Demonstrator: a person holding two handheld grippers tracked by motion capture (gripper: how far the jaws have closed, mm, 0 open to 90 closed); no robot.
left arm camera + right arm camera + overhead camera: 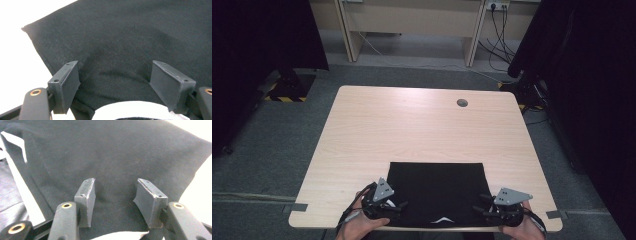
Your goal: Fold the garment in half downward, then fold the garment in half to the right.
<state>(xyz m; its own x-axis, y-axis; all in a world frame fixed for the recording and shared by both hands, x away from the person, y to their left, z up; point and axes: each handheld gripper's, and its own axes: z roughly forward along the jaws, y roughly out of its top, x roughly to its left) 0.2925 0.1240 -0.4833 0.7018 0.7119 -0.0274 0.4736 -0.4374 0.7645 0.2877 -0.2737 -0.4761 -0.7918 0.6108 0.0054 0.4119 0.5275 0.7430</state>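
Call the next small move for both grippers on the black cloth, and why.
Probably close both on the near edge. The left hand-held gripper and right hand-held gripper stand open over the folded cloth, holding nothing, so neither can lift it yet.

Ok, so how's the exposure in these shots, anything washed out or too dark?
High view: evenly lit table, dim surroundings, black cloth nearly featureless. Left gripper view: the table beside the cloth is blown out to white. Right gripper view: the same white glare at the upper right, cloth weave sharp, jaws slightly soft.
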